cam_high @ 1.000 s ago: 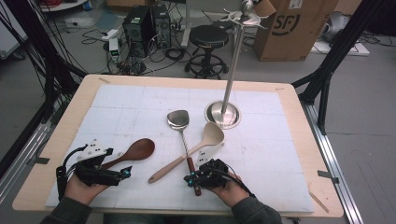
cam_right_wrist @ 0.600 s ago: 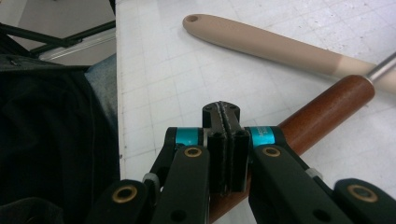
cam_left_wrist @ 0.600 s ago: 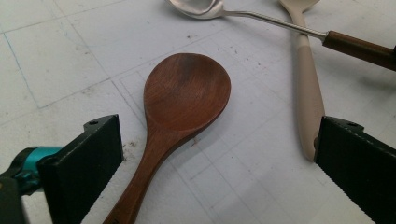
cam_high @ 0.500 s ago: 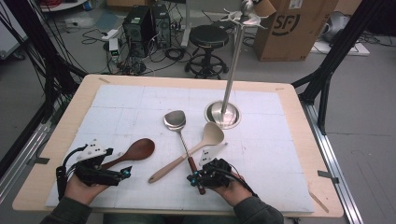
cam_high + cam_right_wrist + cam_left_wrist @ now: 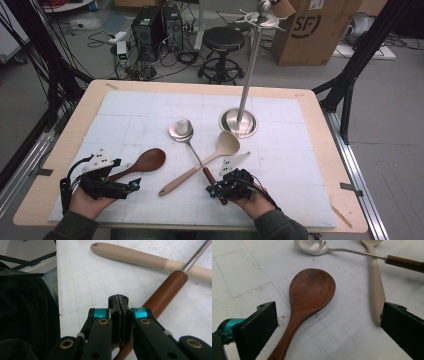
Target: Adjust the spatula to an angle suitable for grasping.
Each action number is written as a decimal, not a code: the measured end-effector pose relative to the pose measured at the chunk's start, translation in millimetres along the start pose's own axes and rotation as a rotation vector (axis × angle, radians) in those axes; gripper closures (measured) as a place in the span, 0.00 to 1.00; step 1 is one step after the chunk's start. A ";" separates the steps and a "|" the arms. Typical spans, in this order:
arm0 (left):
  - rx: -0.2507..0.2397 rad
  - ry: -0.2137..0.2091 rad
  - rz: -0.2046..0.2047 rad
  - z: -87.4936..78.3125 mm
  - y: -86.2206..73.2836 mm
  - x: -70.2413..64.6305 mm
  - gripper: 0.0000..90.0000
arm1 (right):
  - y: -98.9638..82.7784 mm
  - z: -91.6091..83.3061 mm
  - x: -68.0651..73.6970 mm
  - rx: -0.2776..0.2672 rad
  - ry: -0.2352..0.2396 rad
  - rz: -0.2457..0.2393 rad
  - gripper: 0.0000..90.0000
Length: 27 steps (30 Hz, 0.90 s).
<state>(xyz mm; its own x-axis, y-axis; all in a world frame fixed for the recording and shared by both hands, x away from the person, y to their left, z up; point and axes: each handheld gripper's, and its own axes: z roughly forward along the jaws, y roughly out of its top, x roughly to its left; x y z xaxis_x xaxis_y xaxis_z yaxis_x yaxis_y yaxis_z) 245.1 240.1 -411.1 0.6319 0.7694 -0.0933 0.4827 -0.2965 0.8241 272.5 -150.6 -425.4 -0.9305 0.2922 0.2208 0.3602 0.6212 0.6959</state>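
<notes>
- Our left claw is released, jaws wide apart, low over the worktop near its front left corner.
- In the left gripper view the dark wooden spoon lies flat on the white mat, bowl away from us, handle running back between the two jaws without touching either.
- Our right claw is clenched, pads pressed together with nothing between them.
- It sits at the front centre of the worktop, right over the brown handle end of the metal spatula; in the right gripper view that handle passes just beneath the shut tips. Contact we can't tell.
- Spatula blade points toward the far side, near the middle of the mat.
- Beige spatula crosses the metal one: the steel shaft lies over its handle, and its blade ends just beside the round base of the chrome stand.
- Wooden spoon is well apart from the stand, left of both spatulas.
</notes>
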 end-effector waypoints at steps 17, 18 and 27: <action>0.000 -0.001 -0.002 -0.1 -0.1 0.0 0.02 | -4.2 -6.6 -4.4 0.004 -0.018 0.012 1.00; 0.000 -0.001 -0.002 -0.1 -0.1 0.0 0.02 | -4.7 -7.5 -5.4 0.002 -0.019 0.012 1.00; 0.000 -0.001 -0.001 -0.3 -0.2 0.1 0.02 | -6.6 -11.0 -8.2 0.005 -0.028 0.020 1.00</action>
<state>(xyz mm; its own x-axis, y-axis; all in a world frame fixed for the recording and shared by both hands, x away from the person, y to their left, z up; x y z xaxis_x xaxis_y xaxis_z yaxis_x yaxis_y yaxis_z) 244.9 240.4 -411.1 0.6322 0.7690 -0.0946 0.4830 -0.2957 0.8242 277.0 -165.0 -424.3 -0.9211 0.3249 0.2148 0.3787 0.6188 0.6882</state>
